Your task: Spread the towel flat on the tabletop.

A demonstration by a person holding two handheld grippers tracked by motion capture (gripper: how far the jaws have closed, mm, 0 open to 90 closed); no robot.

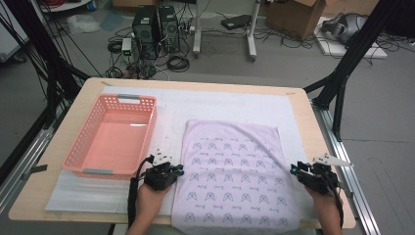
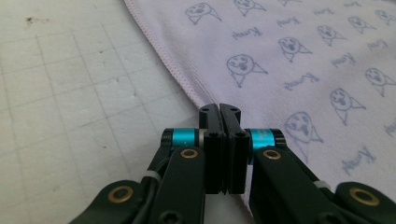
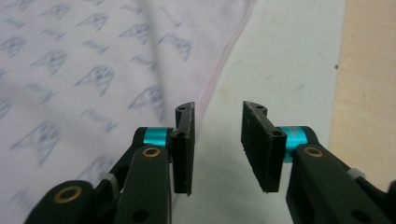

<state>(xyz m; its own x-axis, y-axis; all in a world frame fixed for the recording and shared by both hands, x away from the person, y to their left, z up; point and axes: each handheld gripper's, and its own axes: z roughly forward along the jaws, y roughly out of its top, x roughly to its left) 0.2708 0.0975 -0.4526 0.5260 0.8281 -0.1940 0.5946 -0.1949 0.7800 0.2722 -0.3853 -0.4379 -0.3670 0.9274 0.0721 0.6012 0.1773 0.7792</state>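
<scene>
- High view looks down on a lilac towel printed with small blue animal faces, lying flat on the white mat in the right half of the table, its near end reaching the table's front edge.
- From where I stand, the cloth looks thin, soft and light; I judge it will drape and fold at once when lifted, won't slip much between rubber pads, and can't be hurt by a firm pinch.
- Best places to take it, to my eye, are the stitched side hems low down near the front corners, one on each side, so that it rises evenly rather than bunching.
- Left gripper sits at the towel's left hem; its jaws are pressed together, tips right at the stitched edge. Whether a sliver of hem is caught between them I cannot tell, since the tips cover that spot.
- Right gripper hovers at the right hem with its jaws parted, nothing between them but bare mat; the pink seam runs just left of the left-hand jaw, so it is not yet on the cloth.
- Pink basket stands empty on the mat just to the left of the towel, beside the left hand.
</scene>
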